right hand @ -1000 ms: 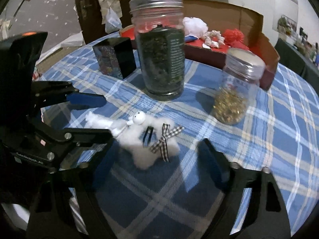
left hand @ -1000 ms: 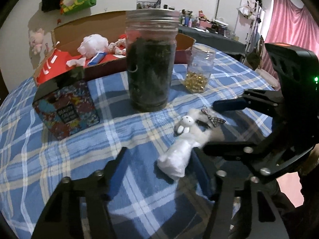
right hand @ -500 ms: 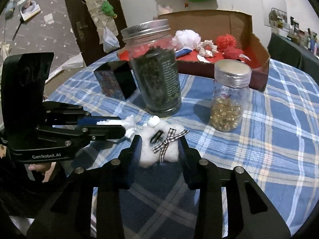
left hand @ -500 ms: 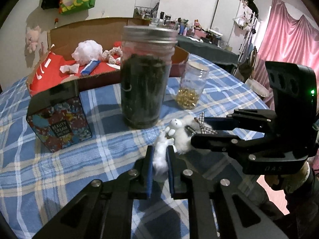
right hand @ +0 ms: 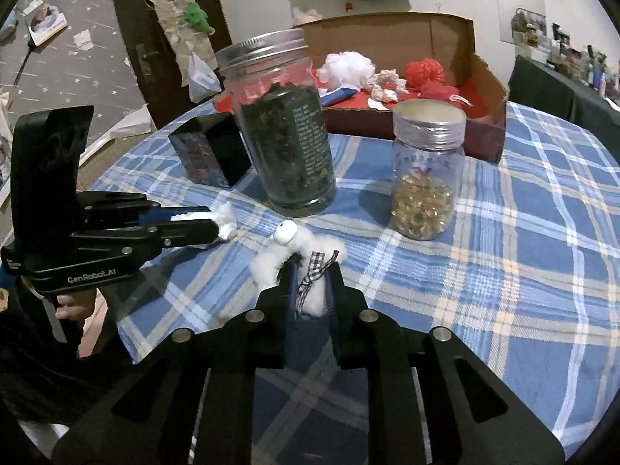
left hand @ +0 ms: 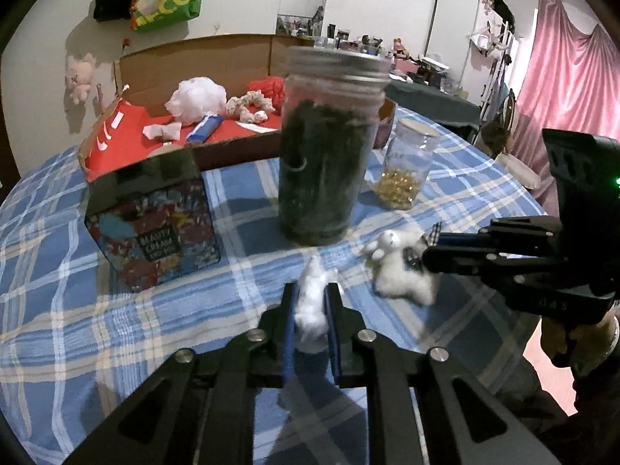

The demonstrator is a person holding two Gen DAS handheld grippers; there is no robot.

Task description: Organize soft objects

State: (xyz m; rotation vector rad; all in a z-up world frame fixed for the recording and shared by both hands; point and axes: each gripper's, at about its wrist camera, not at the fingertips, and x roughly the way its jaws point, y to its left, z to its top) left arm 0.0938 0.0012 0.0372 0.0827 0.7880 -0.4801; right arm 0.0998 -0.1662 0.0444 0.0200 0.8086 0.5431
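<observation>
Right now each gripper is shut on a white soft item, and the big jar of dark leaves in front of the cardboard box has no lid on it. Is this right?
Not quite. The big jar of dark leaves has its metal screw lid on, as the right wrist view shows. The rest holds: the left gripper is shut on a white fluffy piece, the right gripper on the white plush toy, and the jar stands in front of the cardboard box.

both wrist views look down close over the table (left hand: 69,310), sharing the dark jar (left hand: 325,162).

blue-and-white plaid tablecloth (right hand: 523,232), white plush toy (right hand: 306,244), red-lined brown cardboard box (right hand: 488,77).
</observation>
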